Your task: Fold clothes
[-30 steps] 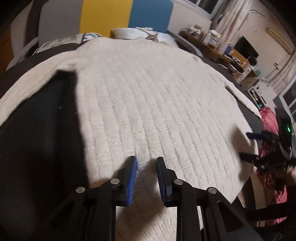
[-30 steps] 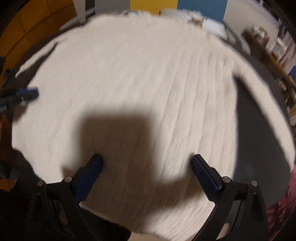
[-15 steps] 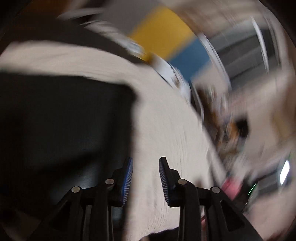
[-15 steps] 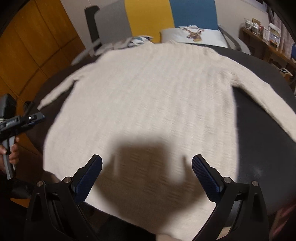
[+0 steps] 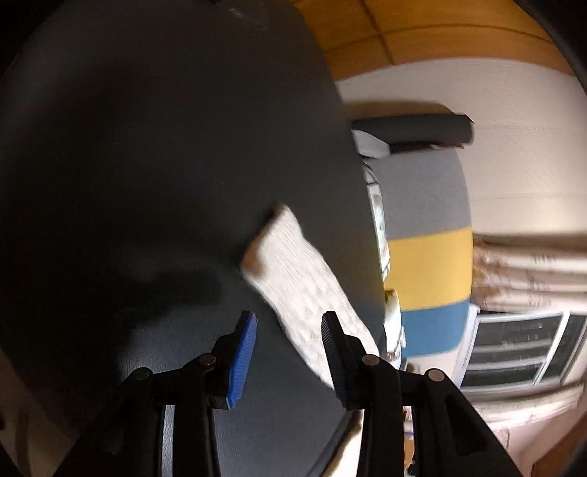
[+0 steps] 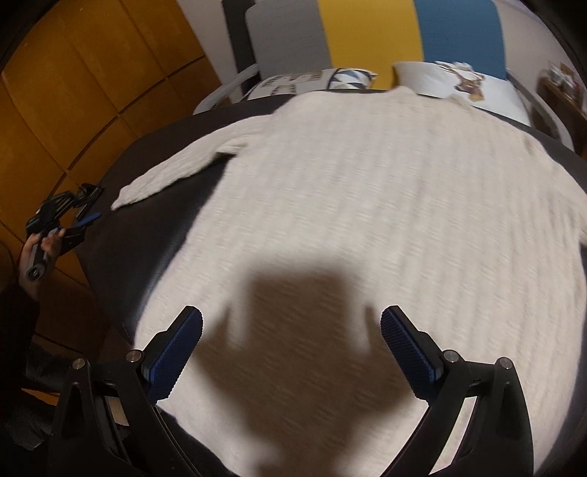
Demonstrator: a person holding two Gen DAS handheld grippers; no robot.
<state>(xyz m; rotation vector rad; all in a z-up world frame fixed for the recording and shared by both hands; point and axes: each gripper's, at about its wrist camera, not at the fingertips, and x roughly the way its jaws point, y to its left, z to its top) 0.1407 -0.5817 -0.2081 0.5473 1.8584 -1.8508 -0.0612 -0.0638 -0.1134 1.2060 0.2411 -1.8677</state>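
Observation:
A cream knitted sweater [image 6: 367,205] lies flat on a dark round table [image 6: 121,227], its left sleeve [image 6: 172,172] stretched out to the table's left side. My right gripper [image 6: 291,330] is wide open and empty above the sweater's near hem. My left gripper [image 5: 290,330] is open and empty, low over the dark table [image 5: 146,146], pointing at the sleeve cuff [image 5: 286,253] just ahead of its fingertips. The right wrist view also shows the left gripper [image 6: 79,216] in a hand at the table's left edge, near the cuff.
Pillows [image 6: 462,84] and a grey, yellow and blue headboard [image 6: 367,33] stand behind the table. Orange wooden panels [image 6: 73,102] line the left wall. A window with curtains [image 5: 524,330] shows in the left wrist view.
My left gripper swung away from the sweater's body to the left table edge and now faces the sleeve cuff; its fingers opened wider. My right gripper rose slightly, still open.

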